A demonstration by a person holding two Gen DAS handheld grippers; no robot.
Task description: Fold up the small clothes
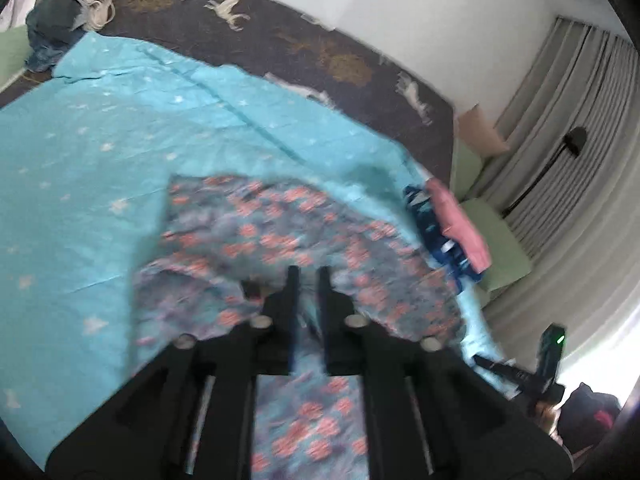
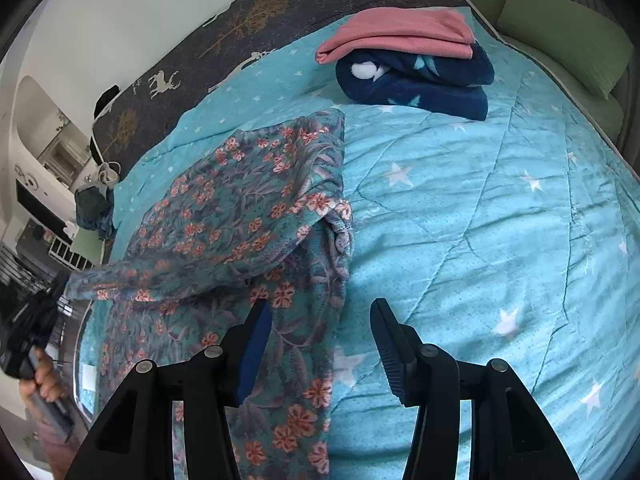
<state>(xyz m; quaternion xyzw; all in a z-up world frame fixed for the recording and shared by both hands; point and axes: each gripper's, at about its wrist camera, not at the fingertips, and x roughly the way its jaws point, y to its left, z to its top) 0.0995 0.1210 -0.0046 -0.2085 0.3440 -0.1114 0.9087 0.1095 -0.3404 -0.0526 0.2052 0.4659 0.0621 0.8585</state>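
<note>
The left gripper (image 1: 307,276) has its jaws narrow over a blurred floral teal garment (image 1: 288,236) on the blue star-printed quilt (image 1: 100,152); whether they pinch it is unclear.

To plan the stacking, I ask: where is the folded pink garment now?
In the right wrist view, the pink garment lies at the top, upon the folded navy blanket, at the far side of the blue star quilt.
</note>
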